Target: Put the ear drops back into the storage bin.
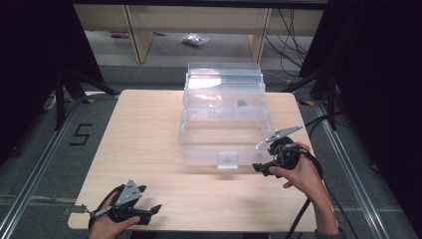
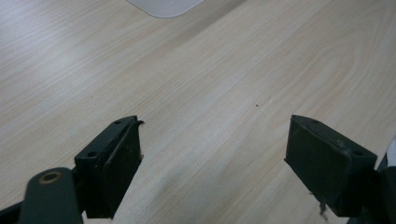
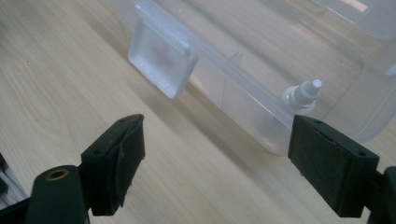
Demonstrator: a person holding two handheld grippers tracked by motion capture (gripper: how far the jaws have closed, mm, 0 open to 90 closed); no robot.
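Your left gripper [image 1: 149, 211] sits low with jaws spread wide, and your right gripper [image 1: 259, 162] also gapes, holding nothing.

High view overhead — gripper views close, sharing the table [image 1: 149, 144].

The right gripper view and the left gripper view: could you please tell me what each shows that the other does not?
Right gripper view alone: the clear plastic box with its front latch and a small white-capped bottle inside, beyond the open right gripper.

Left gripper view alone: a pale rounded corner at the top edge, too cropped to identify.

Both: wide-apart black fingers with nothing between them, over the wooden table, including the left gripper.
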